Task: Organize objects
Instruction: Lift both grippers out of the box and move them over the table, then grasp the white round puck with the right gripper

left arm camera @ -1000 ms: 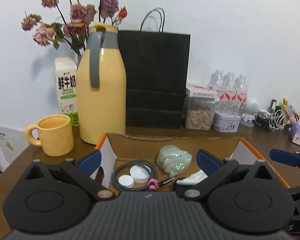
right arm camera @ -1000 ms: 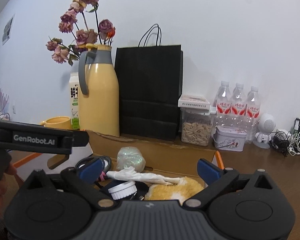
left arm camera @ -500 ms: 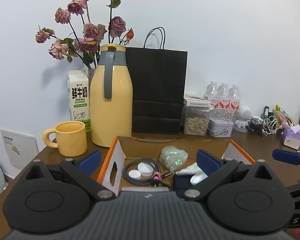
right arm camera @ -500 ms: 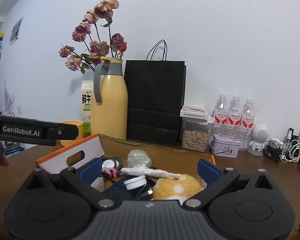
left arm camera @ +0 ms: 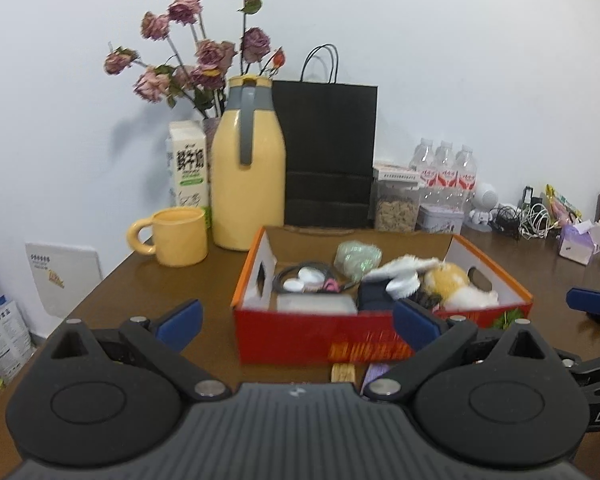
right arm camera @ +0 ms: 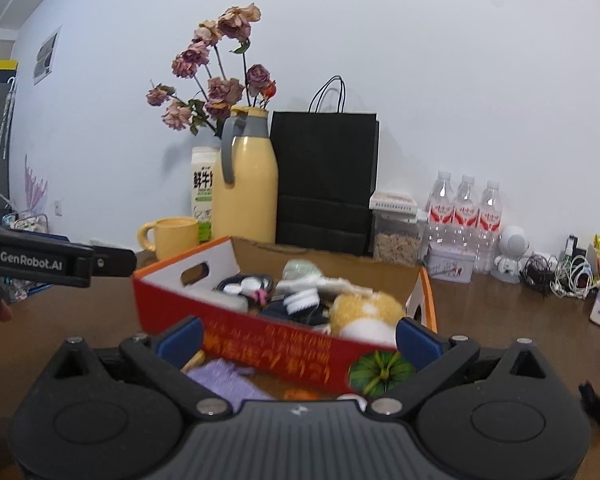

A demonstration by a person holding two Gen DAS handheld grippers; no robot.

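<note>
1. Left gripper (left arm camera: 296, 320): blue-padded jaws wide apart, nothing between them, held above the brown wooden counter (left arm camera: 148, 288) in front of the box.
2. Right gripper (right arm camera: 298, 338): jaws likewise spread and empty; just below it lie a small green striped pumpkin (right arm camera: 380, 372) and a lilac knitted cloth (right arm camera: 224, 380), both on the counter outside the box.
3. Open red-and-orange cardboard box (left arm camera: 320, 340) stands mid-counter. Inside: coiled black cable (left arm camera: 296, 270), white round caps, pale green crinkled bundle (left arm camera: 356, 258), yellow-and-white plush toy (left arm camera: 456, 284).
4. Handling (judgement): the pumpkin looks small, light and rigid, with a rounded, possibly slippery skin; pinch across its widest girth. The cloth is soft and limp; gather a fold near its middle.
5. The box is thin-walled and would flex; lift it by the side hand-holes.
6. Behind: yellow jug (left arm camera: 248, 184), yellow mug (left arm camera: 176, 236).
</note>
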